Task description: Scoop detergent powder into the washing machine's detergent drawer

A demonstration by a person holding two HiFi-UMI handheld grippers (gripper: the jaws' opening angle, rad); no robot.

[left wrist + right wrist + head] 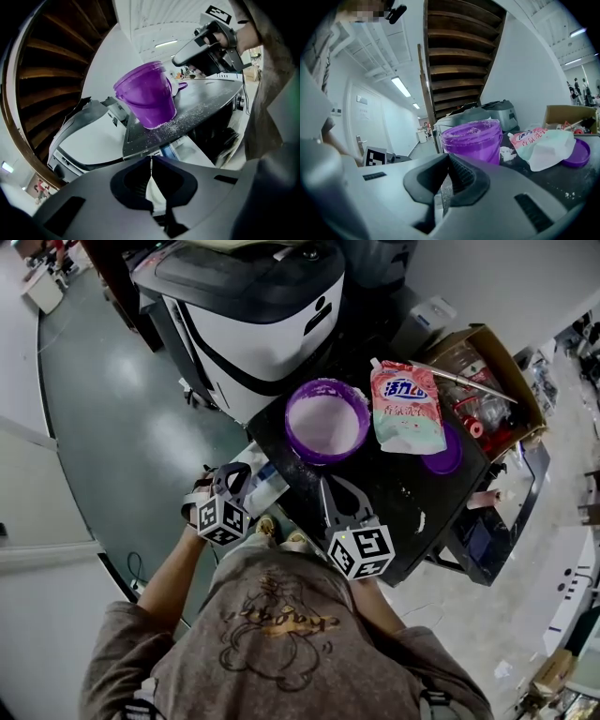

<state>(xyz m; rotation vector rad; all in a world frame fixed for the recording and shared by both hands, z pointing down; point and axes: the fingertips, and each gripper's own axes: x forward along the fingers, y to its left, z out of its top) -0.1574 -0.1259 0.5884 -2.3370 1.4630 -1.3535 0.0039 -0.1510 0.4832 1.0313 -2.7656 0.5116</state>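
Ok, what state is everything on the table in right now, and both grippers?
purple tub: upright, lid off, white powder inside.
purple lid: off, flat on the table, partly under the pouch.
detergent pouch: lying flat; whether its spout is capped, cannot tell.
cardboard box: open, items inside.
table: dusted with spilled powder.
left gripper: jaws together, empty.
right gripper: jaws together, empty.

The tub (290, 424) is translucent purple plastic, the pouch (405, 409) glossy plastic, the tabletop (375, 479) matt and gritty, the box (497, 351) cardboard.
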